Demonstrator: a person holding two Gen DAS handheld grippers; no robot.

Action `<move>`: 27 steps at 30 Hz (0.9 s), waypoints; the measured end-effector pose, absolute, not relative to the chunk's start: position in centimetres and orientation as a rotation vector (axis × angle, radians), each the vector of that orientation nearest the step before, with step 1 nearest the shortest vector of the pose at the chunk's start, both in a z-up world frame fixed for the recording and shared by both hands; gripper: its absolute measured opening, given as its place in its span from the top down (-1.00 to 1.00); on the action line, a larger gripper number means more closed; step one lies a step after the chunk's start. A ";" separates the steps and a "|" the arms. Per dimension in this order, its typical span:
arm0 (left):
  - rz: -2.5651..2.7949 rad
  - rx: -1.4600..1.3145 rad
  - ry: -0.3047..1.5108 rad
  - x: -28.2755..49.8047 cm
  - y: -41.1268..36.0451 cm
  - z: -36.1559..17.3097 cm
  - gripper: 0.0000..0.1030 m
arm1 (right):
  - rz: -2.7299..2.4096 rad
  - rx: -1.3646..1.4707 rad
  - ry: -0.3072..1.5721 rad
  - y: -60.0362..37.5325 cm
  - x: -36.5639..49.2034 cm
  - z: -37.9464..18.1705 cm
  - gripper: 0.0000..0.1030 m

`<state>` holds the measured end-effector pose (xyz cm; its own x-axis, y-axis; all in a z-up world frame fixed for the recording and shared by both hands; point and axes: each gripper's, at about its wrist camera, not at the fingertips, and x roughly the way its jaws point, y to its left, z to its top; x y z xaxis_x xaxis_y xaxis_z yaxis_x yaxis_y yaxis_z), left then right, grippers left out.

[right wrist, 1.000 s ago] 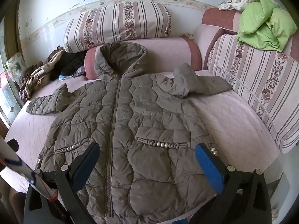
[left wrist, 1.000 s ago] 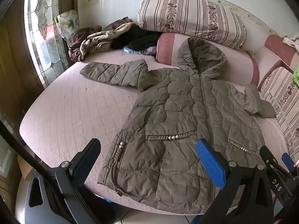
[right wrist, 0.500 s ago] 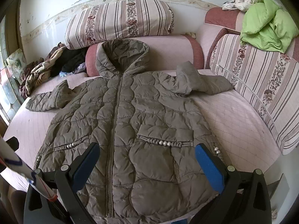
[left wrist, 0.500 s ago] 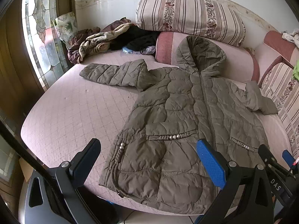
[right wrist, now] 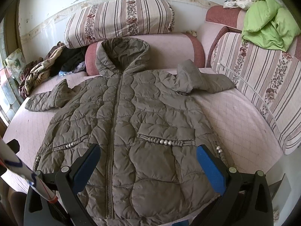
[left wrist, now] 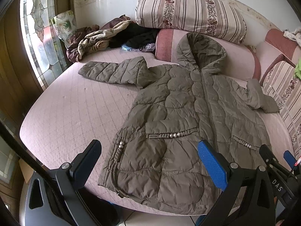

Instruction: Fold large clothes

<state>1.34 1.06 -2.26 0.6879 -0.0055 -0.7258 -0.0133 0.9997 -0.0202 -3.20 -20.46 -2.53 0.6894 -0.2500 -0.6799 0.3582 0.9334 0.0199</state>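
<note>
An olive-brown quilted hooded coat (left wrist: pixel 184 113) lies flat and zipped, front up, on a pink quilted bed (left wrist: pixel 62 116), both sleeves spread out and the hood propped against a bolster. It also shows in the right wrist view (right wrist: pixel 128 124). My left gripper (left wrist: pixel 148 162) is open and empty, above the coat's lower left hem. My right gripper (right wrist: pixel 148 162) is open and empty, above the lower right hem near the beaded pocket trim (right wrist: pixel 165 142).
A striped floral pillow (right wrist: pixel 120 20) lies on a pink bolster (right wrist: pixel 169 45) at the head. A heap of clothes (left wrist: pixel 105 37) lies at the back left by a stained-glass window (left wrist: pixel 37 33). A striped cushion (right wrist: pixel 263 86) and a green garment (right wrist: pixel 269 22) are on the right.
Both grippers have moved slightly forward towards the coat; the coat looks a little larger and lower in both views. Both stay open. The coat has not moved.
</note>
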 end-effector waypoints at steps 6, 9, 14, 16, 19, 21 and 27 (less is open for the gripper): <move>0.000 -0.029 0.830 1.4 1.2 -2.4 -0.98 | -0.341 0.157 0.741 -20.5 -3.3 -2.6 -1.00; -0.002 -0.025 0.837 1.5 1.0 -2.3 -0.98 | -0.341 0.157 0.743 -20.6 -3.4 -2.8 -1.00; -0.011 -0.022 0.853 1.7 0.8 -2.7 -0.98 | -0.346 0.160 0.749 -20.7 -3.4 -3.0 -1.00; -0.012 -0.022 0.861 1.8 0.7 -2.9 -0.98 | -0.349 0.164 0.754 -20.8 -3.4 -3.2 -1.00; -0.012 -0.016 0.869 2.0 0.6 -3.1 -0.98 | -0.351 0.169 0.758 -21.1 -3.3 -3.3 -1.00; -0.013 -0.007 0.867 2.2 0.6 -3.2 -0.98 | -0.357 0.164 0.760 -21.3 -3.2 -3.2 -1.00; -0.006 0.020 0.881 4.8 0.6 -4.8 -0.98 | -0.437 0.127 0.746 -22.8 -4.6 -1.9 -1.00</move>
